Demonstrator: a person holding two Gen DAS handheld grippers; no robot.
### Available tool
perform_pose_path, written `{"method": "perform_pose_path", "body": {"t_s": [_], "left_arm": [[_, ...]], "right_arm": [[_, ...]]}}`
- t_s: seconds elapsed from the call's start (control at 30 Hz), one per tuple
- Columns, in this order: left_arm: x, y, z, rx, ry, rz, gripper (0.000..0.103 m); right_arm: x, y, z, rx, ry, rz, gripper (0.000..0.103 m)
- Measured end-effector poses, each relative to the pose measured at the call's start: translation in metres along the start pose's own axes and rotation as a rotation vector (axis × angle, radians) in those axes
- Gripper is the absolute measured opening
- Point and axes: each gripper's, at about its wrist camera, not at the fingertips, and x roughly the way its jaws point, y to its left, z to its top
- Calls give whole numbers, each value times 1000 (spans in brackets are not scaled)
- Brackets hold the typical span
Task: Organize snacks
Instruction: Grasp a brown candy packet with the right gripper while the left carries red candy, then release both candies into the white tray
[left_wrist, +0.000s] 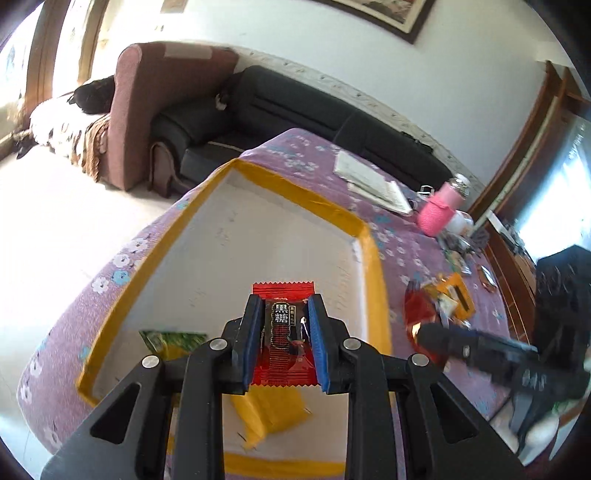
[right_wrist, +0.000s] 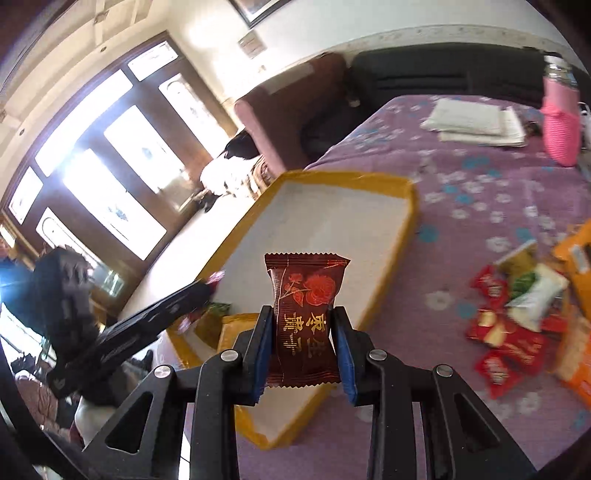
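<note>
My left gripper (left_wrist: 282, 299) is shut on a red and black snack packet (left_wrist: 282, 332), held above a white tray with a yellow taped rim (left_wrist: 295, 188). A green packet (left_wrist: 173, 339) and a yellow packet (left_wrist: 273, 413) lie in the tray. My right gripper (right_wrist: 303, 312) is shut on a dark brown packet with a red flower (right_wrist: 304, 317), held over the tray's right rim (right_wrist: 397, 254). The right gripper also shows blurred at the right in the left wrist view (left_wrist: 417, 332). The left gripper shows at the left in the right wrist view (right_wrist: 207, 286).
A pile of loose red, white, green and orange snack packets (right_wrist: 517, 321) lies on the purple flowered cloth (right_wrist: 461, 177) right of the tray. A pink bottle (right_wrist: 559, 118) and papers (right_wrist: 476, 122) stand at the far side. Sofas are behind.
</note>
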Motion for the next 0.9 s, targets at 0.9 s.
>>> {"method": "perform_pose_path", "body": {"t_s": [0.9], "left_arm": [[-57, -29, -4, -63, -90, -88, 54]], "right_arm": [[27, 18, 0, -27, -7, 5, 45]]}}
